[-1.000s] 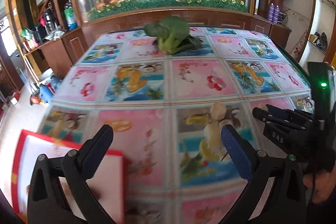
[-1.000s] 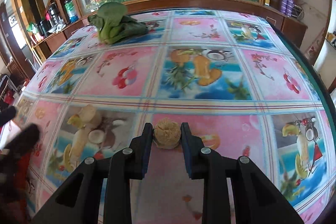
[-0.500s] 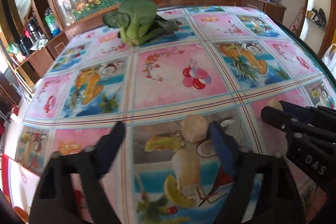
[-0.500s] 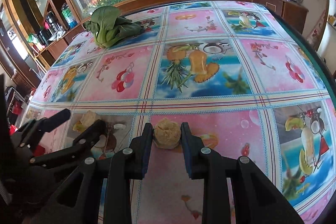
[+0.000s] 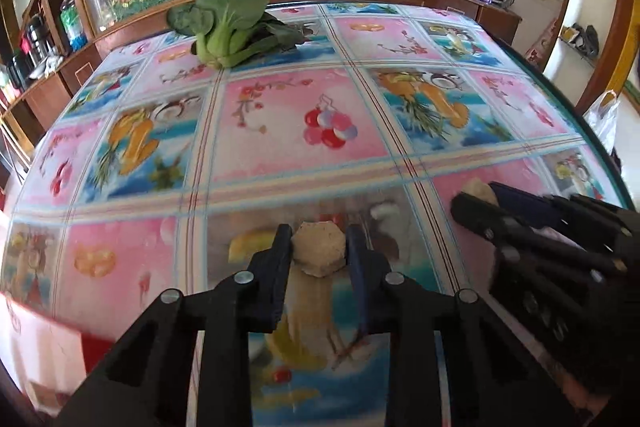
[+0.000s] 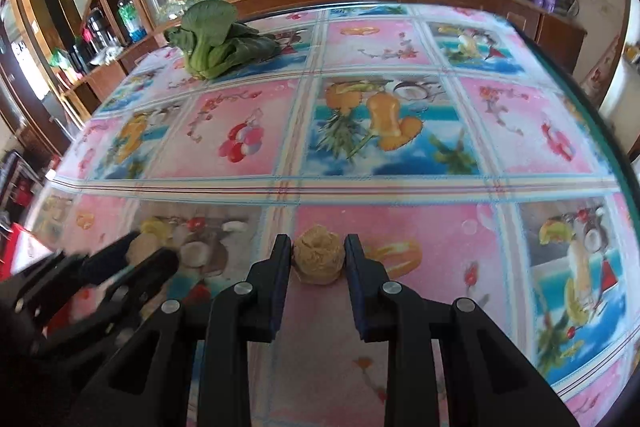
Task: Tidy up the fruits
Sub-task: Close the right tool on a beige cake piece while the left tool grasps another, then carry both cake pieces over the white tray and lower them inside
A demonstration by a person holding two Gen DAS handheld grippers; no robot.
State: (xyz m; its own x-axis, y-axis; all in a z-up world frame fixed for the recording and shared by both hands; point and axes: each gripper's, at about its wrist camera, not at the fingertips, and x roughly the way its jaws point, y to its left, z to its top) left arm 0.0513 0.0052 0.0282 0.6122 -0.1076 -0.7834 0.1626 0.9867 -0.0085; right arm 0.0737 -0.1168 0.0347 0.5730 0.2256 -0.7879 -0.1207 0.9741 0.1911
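Your left gripper (image 5: 319, 254) has just been closing, and its fingers (image 5: 280, 251) now press both sides of a pale tan, faceted fruit chunk (image 5: 319, 253) at lower centre of the left view. Your right gripper (image 6: 318, 259) is clamped on a crumbly, yellow-brown round fruit (image 6: 318, 259), low centre of its own view. Both pieces look light and soft, so hold them across the widest part and squeeze gently. Both rest on the fruit-print plastic-covered surface (image 5: 280, 115); a leafy green bok choy (image 5: 228, 23) lies at upper left.
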